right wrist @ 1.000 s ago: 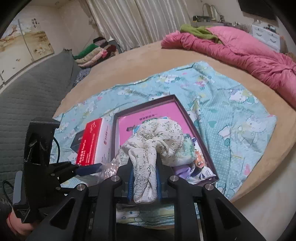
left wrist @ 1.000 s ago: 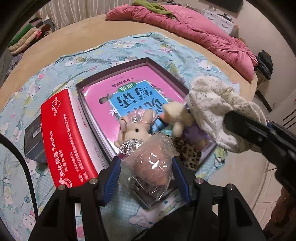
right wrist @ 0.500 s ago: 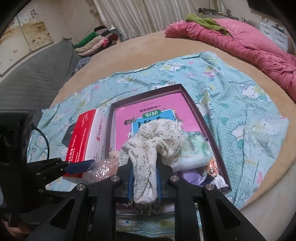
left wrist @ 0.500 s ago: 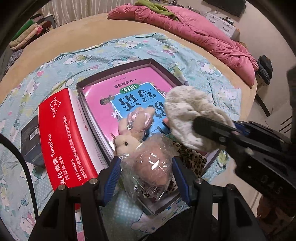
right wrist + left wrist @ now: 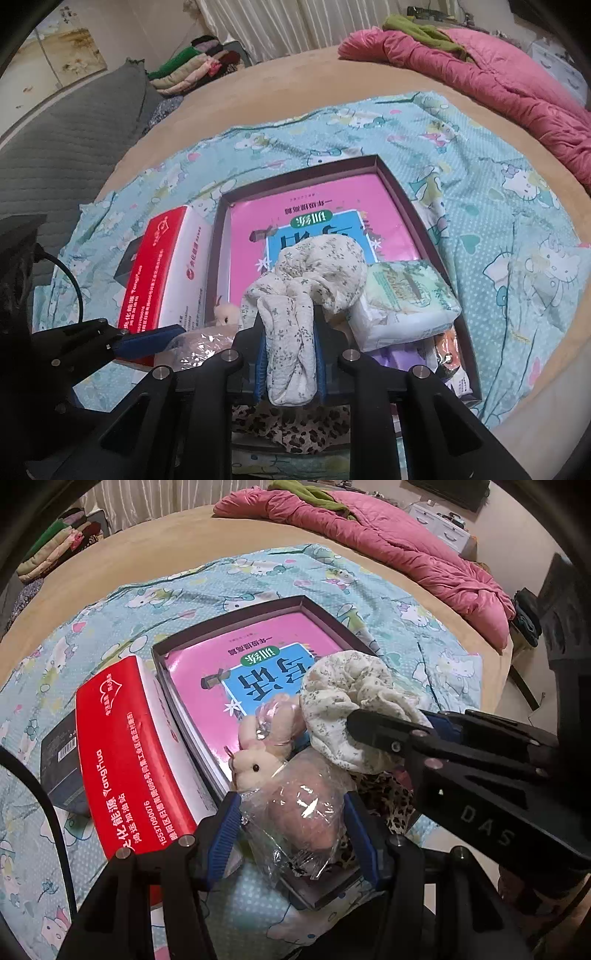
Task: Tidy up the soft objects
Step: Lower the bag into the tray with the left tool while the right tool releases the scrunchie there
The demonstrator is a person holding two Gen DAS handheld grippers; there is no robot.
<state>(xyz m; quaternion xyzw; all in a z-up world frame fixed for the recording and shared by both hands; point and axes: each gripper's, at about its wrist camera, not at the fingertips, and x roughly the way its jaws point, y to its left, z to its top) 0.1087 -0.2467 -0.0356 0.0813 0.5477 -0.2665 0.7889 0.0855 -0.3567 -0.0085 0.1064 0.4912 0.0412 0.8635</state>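
Observation:
My left gripper (image 5: pixel 291 812) is shut on a clear plastic bag with a brownish soft toy (image 5: pixel 303 808) and holds it over the near end of a dark shallow box (image 5: pixel 229 631). My right gripper (image 5: pixel 288 332) is shut on a cream floral cloth (image 5: pixel 314 273) and holds it above the same box. The cloth also shows in the left wrist view (image 5: pixel 347 698). A small pink plush rabbit (image 5: pixel 262 738) lies on the pink book (image 5: pixel 236 664) inside the box, just beyond the bag. A leopard-print fabric (image 5: pixel 291 424) lies under my right gripper.
A red and white carton (image 5: pixel 125 760) and a dark small box (image 5: pixel 59 764) sit left of the box. A green tissue pack (image 5: pixel 406 299) lies in the box's right side. All rest on a blue cartoon sheet (image 5: pixel 498 221) on a round bed with a pink quilt (image 5: pixel 498 74).
My right gripper has carried the floral cloth left and further over the box, covering the beige plush. The plush rabbit has tipped over onto its side. The bag stays in my left gripper.

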